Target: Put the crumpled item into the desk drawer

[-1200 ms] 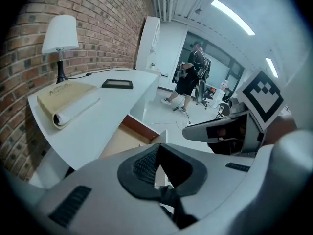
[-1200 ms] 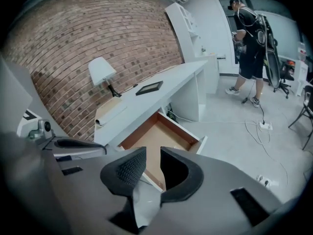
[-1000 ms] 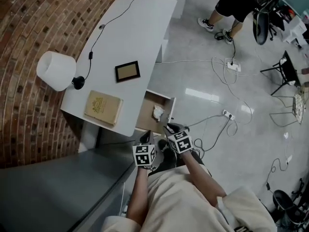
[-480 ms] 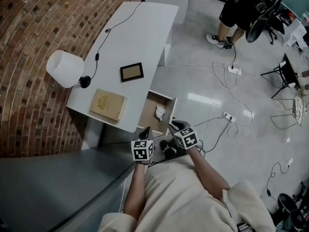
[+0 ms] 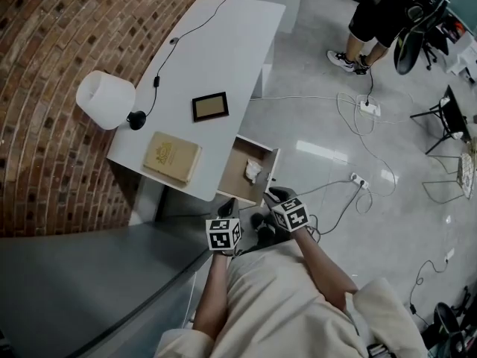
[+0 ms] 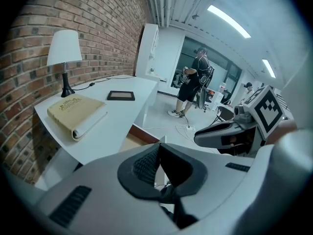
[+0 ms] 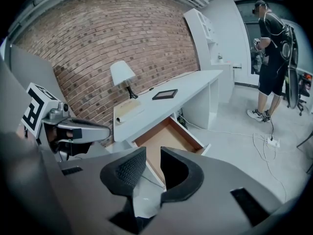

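While left gripper [image 6: 157,150] and right gripper [image 7: 153,154] hover near it, crumpled item [image 5: 253,171] lies inside open drawer [image 5: 234,174].
Left fingers together, empty; right fingers slightly apart, empty. Drawer juts from table [image 5: 216,58] at 12 o'clock of both grippers.

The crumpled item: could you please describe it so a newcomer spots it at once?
Find the white desk along the brick wall; its wooden drawer stands open. The crumpled white wad lies inside, unlike the book and frame on top.
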`<state>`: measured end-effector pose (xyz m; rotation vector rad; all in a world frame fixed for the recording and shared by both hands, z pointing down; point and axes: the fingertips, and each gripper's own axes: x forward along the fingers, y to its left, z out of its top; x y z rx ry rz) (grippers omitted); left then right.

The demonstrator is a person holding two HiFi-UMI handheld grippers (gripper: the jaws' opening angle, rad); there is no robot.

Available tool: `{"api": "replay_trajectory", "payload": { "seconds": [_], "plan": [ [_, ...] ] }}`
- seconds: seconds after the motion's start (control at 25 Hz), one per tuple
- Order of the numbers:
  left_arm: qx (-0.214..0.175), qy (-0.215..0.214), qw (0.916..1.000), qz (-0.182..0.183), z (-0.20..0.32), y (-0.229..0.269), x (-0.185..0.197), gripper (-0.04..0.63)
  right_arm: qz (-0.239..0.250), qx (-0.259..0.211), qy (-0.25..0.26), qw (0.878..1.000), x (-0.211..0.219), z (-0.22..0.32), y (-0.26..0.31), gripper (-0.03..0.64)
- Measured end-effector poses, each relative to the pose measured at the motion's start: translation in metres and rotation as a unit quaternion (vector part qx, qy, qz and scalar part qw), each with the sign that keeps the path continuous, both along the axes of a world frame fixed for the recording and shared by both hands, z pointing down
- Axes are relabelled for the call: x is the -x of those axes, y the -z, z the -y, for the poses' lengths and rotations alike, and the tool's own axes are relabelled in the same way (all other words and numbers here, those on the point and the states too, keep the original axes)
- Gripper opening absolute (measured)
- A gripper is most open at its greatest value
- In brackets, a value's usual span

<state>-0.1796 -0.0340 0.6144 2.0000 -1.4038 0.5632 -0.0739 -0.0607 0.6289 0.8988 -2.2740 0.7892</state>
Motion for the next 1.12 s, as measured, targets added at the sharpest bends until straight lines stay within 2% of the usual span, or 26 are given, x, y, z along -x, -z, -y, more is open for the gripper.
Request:
{"api": "replay_trajectory", "payload": {
  "seconds": [0.32, 1.12],
  "plan": [
    [0.008, -0.005, 1.0, 0.002, 0.001, -0.008, -0.006, 0.017, 0.001, 0.01, -0.006, 1.0, -0.009, -0.001, -0.007, 0.117],
    [0.002, -0.019, 0.9997, 0.013, 0.009, -0.016, -0.017, 0.017, 0.004, -0.005, -0.002, 1.0, -0.02, 0.006, -0.011, 0.109]
  ]
}}
